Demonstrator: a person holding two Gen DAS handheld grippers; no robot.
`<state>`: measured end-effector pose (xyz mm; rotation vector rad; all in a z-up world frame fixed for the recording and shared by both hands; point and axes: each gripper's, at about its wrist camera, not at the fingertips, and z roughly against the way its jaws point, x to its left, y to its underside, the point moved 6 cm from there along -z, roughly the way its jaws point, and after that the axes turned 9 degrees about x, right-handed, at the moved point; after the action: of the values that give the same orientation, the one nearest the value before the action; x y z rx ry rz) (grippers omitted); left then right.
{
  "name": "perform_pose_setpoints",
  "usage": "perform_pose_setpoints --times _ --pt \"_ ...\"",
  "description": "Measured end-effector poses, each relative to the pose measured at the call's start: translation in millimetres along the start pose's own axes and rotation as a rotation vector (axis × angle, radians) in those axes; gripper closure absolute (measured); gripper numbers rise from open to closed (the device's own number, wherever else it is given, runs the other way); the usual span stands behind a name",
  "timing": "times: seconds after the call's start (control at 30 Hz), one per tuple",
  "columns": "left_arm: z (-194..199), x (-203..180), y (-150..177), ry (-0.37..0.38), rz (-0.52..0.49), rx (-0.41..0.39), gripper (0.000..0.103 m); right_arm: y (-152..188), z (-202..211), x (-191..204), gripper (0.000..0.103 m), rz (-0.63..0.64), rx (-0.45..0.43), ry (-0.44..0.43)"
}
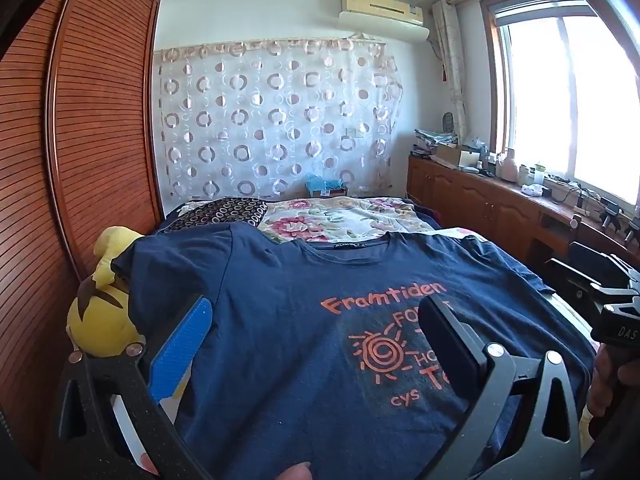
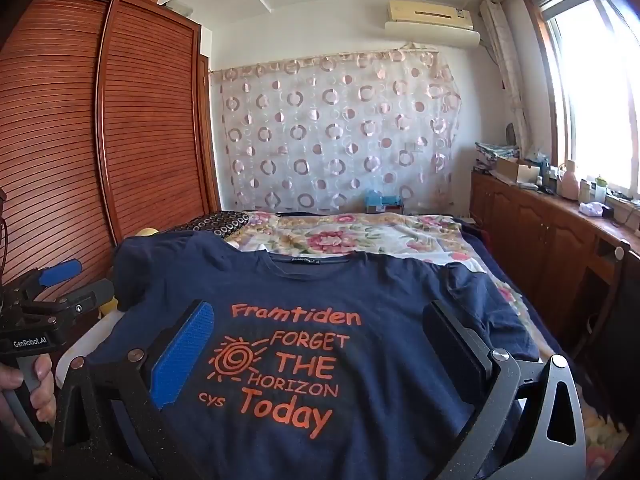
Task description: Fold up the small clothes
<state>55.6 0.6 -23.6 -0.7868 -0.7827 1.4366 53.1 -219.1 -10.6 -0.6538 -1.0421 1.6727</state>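
At the far left of both views a slatted wooden wardrobe [image 1: 88, 128] is seen filling the frame edge, and low at its foot, in the left wrist view, a yellow plush toy [image 1: 105, 320] is tucked against the bed, its top just overlapped by a sleeve. Moving inward, the navy T-shirt [image 2: 384, 292] is laid flat, print side up, across the lower centre of both frames on the flowered bedspread [image 2: 360, 236], collar toward the far wall, orange lettering reading "Framtiden" and "Today". The left gripper [image 1: 316, 332] is held just above the shirt's chest, its jaws spread wide, nothing pinched between the blue pad and the black one; it is also caught at the left edge of the right wrist view. The right gripper [image 2: 318, 336] is likewise held wide apart over the print, nothing gripped. Beyond the bed a circle-patterned curtain [image 1: 276, 120] is hung on the back wall, with an air conditioner [image 2: 432, 20] mounted in the upper right. At the far right a cluttered wooden cabinet [image 2: 532, 216] is run beneath a bright window [image 1: 568, 100].
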Motion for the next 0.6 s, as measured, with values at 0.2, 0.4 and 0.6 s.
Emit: perform_pose_setpoints --times 0.2,0.4,0.6 --pt "7.0 2.6 -2.9 0.000 -0.004 -0.028 0.000 0.2 -1.0 0.8 0.000 0.000 0.007 -0.002" --pt "10.2 1.9 -2.9 -0.006 -0.008 -0.029 0.000 -1.9 -0.3 0.7 0.000 0.001 0.003 -0.003" --pt "10.3 3.8 -2.8 -0.003 -0.006 -0.028 0.000 -0.9 1.4 0.8 0.000 -0.006 0.000 -0.007"
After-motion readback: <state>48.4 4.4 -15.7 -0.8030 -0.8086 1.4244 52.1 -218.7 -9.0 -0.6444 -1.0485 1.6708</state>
